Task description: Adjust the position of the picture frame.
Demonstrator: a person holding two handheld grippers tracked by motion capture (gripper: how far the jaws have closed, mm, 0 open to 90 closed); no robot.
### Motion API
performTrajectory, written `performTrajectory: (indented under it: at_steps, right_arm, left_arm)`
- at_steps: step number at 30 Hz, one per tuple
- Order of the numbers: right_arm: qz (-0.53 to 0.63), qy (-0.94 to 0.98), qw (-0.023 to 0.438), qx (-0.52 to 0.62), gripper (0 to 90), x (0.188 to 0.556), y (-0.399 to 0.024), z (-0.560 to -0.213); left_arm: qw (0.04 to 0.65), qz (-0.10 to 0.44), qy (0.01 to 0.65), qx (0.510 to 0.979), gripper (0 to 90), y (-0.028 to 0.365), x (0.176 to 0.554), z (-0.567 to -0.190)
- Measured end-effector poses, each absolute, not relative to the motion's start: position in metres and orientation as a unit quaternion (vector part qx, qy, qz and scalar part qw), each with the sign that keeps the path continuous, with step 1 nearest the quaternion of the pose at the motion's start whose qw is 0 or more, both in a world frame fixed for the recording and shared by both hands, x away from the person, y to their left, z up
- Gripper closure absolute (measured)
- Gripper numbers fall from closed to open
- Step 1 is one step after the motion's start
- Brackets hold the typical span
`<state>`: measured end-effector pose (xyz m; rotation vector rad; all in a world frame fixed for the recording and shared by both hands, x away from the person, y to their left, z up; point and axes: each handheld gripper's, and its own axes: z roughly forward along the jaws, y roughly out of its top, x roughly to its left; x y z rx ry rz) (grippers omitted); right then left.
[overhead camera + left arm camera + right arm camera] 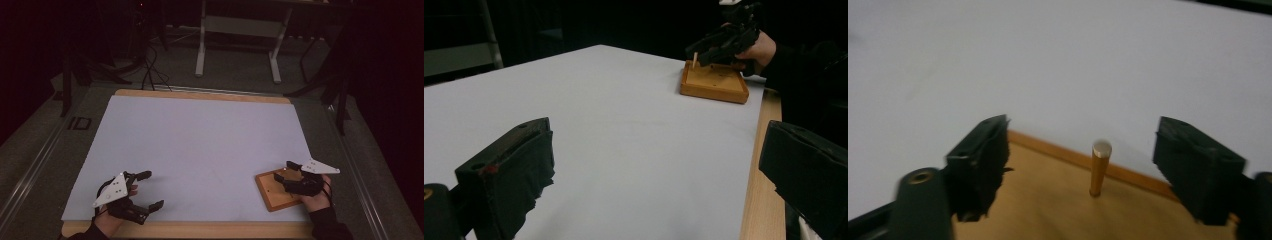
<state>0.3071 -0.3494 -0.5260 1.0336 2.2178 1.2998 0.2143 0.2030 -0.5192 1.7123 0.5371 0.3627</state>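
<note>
A shallow wooden tray lies near the front right of the white table sheet. A short wooden peg stands upright in the tray. My right gripper is over the tray, open, its jaws wide on either side of the peg and not touching it. In the left gripper view the peg stands at the tray's far corner under the right gripper. My left gripper rests at the front left, open and holding nothing.
The table's wooden edge runs along the front. Beyond the table, a white desk frame and dark cables stand on the floor. The surroundings are dark.
</note>
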Motion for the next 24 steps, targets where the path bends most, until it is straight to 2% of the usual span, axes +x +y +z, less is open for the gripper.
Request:
performTrajectory:
  at_steps: [4, 9, 10, 13, 17, 22, 24]
  right_arm:
    - [0.447, 0.793, 0.184, 0.370, 43.3, 0.3066, -0.3511, -0.5278]
    - [0.439, 0.798, 0.185, 0.370, 59.2, 0.3062, -0.3508, -0.5271]
    - [0.439, 0.798, 0.185, 0.370, 59.2, 0.3062, -0.3508, -0.5271]
    - [0.437, 0.799, 0.181, 0.370, 70.7, 0.3050, -0.3519, -0.5276]
    - [0.437, 0.800, 0.175, 0.372, 74.1, 0.3040, -0.3541, -0.5284]
    - [0.423, 0.799, 0.168, 0.392, 83.1, 0.3050, -0.3555, -0.5310]
    - [0.425, 0.796, 0.168, 0.397, 83.6, 0.3057, -0.3557, -0.5317]
  left_arm:
    - [0.608, 0.155, 0.231, 0.743, 1.6, 0.2027, 0.2145, -0.5193]
    - [0.608, 0.156, 0.231, 0.743, 1.6, 0.2029, 0.2148, -0.5195]
    - [0.608, 0.156, 0.231, 0.743, 1.6, 0.2029, 0.2148, -0.5195]
    - [0.608, 0.156, 0.232, 0.743, 1.6, 0.2030, 0.2149, -0.5196]
    - [0.608, 0.155, 0.231, 0.743, 1.6, 0.2027, 0.2148, -0.5197]
    - [0.607, 0.153, 0.232, 0.744, 1.6, 0.2019, 0.2153, -0.5204]
    - [0.606, 0.153, 0.231, 0.746, 1.6, 0.2016, 0.2155, -0.5207]
